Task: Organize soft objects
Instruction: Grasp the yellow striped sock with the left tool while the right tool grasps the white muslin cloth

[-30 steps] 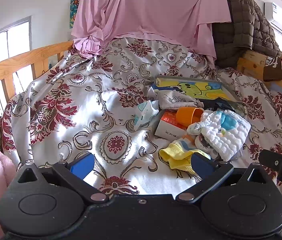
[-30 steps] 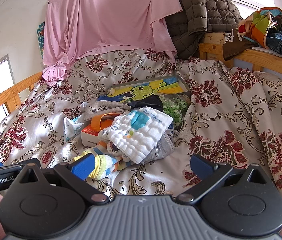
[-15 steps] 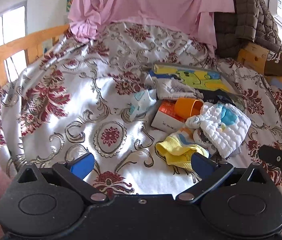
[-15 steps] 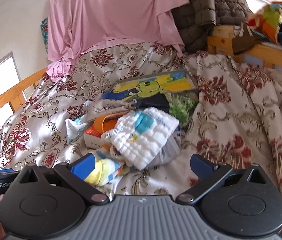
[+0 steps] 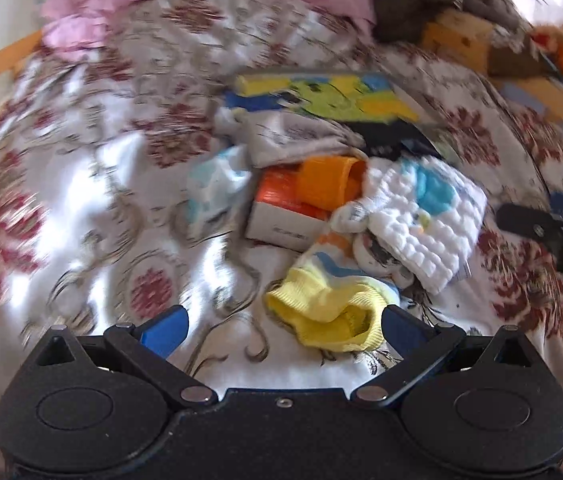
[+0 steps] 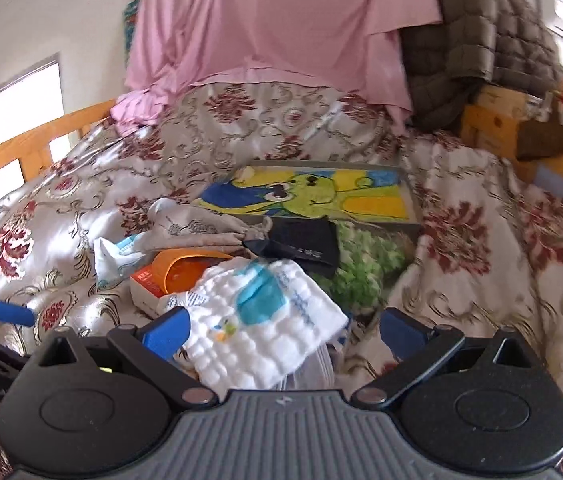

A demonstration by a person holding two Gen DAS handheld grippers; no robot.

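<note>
Left gripper [image 5: 283, 326]: jaws wide apart, holding nothing. The yellow sock [image 5: 331, 312] lies at lower centre of the left wrist frame, just beside the inner face of the right-hand fingertip [image 5: 399, 330]; contact cannot be confirmed through motion blur.

Right gripper [image 6: 281, 330]: jaws wide apart, empty. The white quilted cloth [image 6: 265, 320] sits at lower centre of the right wrist frame, between the 2 fingers, its near edge hidden behind the gripper body.

Both items belong to a pile on the bed [image 6: 481, 248]. The pile also includes an orange cup [image 6: 185, 266] on a small box [image 5: 281, 224], a grey cloth [image 6: 197, 228], and a dark pouch [image 6: 301, 242], with a cartoon picture board [image 6: 313, 194] behind.

Handling judgement:
1. Sock and cloth appear light, limp and non-fragile.
2. Take the sock at its ribbed cuff, where the fabric bunches.
3. Take the cloth at a folded edge or corner; a shallow pinch may lift 1 layer only.
4. The satin bedcover looks slippery; items may slide when nudged.
</note>
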